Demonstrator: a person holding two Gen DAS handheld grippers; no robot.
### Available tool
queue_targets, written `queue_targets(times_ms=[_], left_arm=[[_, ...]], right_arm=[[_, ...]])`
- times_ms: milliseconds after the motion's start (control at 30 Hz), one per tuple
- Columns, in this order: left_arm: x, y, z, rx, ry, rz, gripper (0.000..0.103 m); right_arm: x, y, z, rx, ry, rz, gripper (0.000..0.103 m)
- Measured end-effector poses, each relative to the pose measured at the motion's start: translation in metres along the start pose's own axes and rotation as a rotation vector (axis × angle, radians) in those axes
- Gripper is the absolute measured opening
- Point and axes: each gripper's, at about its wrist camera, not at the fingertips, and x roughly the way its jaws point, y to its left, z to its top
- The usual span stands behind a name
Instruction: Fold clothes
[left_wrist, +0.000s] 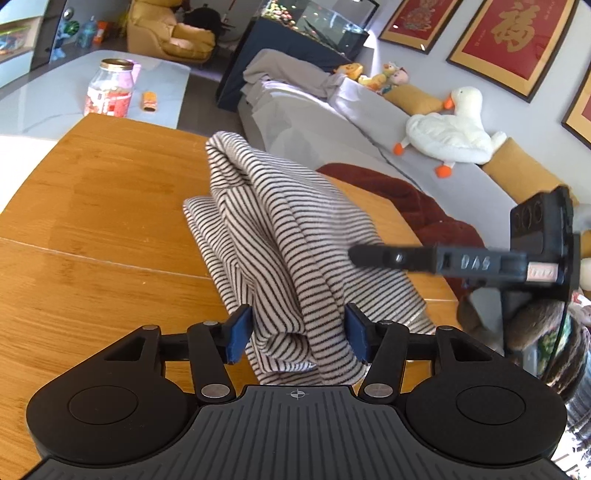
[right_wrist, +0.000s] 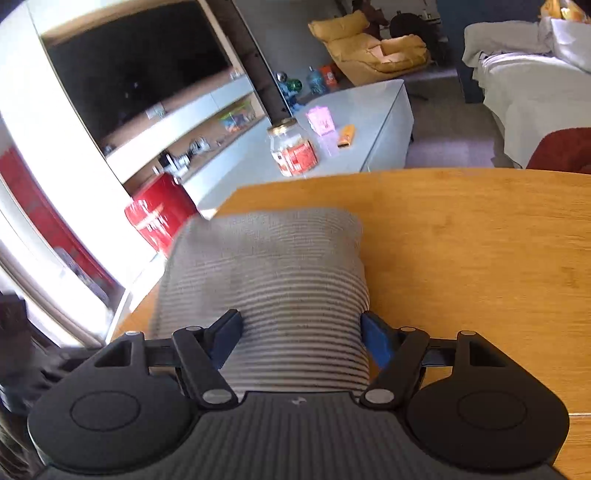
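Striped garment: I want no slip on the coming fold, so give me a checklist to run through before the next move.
1. Left claw has cloth between its pads: ok.
2. Right claw has cloth between its pads: ok.
3. Either claw's pads pressed tight on the cloth: cannot tell.
4. Striped garment lifted in a bunch, not flat: not ok.
5. Bare wooden table to lay it on: ok.
6. Glass jar off the table: ok.
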Motion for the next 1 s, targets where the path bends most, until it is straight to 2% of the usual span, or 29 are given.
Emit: queue_targets(times_ms=[133, 200, 233, 267, 333, 433, 467, 667, 833, 900, 967, 1000], left_arm=[[-0.018, -0.002, 0.015, -0.024, -0.058, 0.029, 0.060], [-0.018, -0.003, 0.028, -0.051, -0.083, 0.026, 0.073], [-0.017, -0.004, 0.035, -0.063, -0.093, 0.024, 0.083], [-0.010, -0.006, 0.039, -0.058, -0.085, 0.038, 0.086], [0.003, -0.009, 0.046, -0.049, -0.068, 0.065, 0.086], [0.031, -0.006, 0.045, -0.014, 0.013, 0.134, 0.084], [0.033, -0.002, 0.043, -0.022, 0.017, 0.123, 0.085], [0.035, 0.013, 0.033, -0.039, 0.042, 0.057, 0.079], [0.033, 0.027, 0.027, -0.070, 0.043, -0.008, 0.077], [0.033, 0.033, 0.026, -0.078, 0.039, -0.010, 0.077], [0.028, 0.040, 0.027, -0.082, 0.028, 0.007, 0.077], [0.025, 0.043, 0.028, -0.084, 0.022, 0.012, 0.077]], right_arm=[[-0.003, 0.007, -0.010, -0.040, -0.034, -0.004, 0.073], [-0.006, 0.007, -0.009, -0.049, -0.040, 0.003, 0.073], [-0.008, 0.007, -0.009, -0.054, -0.044, 0.006, 0.073], [-0.010, 0.007, -0.009, -0.058, -0.047, 0.010, 0.073], [-0.014, 0.007, -0.008, -0.068, -0.053, 0.016, 0.073], [-0.019, 0.007, -0.007, -0.082, -0.063, 0.026, 0.077], [-0.021, 0.008, -0.007, -0.086, -0.066, 0.029, 0.081], [0.005, 0.001, 0.017, -0.035, -0.027, 0.121, 0.092], [0.032, -0.005, 0.040, 0.019, 0.013, 0.208, 0.093], [0.042, -0.008, 0.049, 0.041, 0.029, 0.242, 0.090], [0.053, -0.010, 0.058, 0.063, 0.045, 0.277, 0.072], [0.056, -0.009, 0.063, 0.061, 0.045, 0.298, 0.070]])
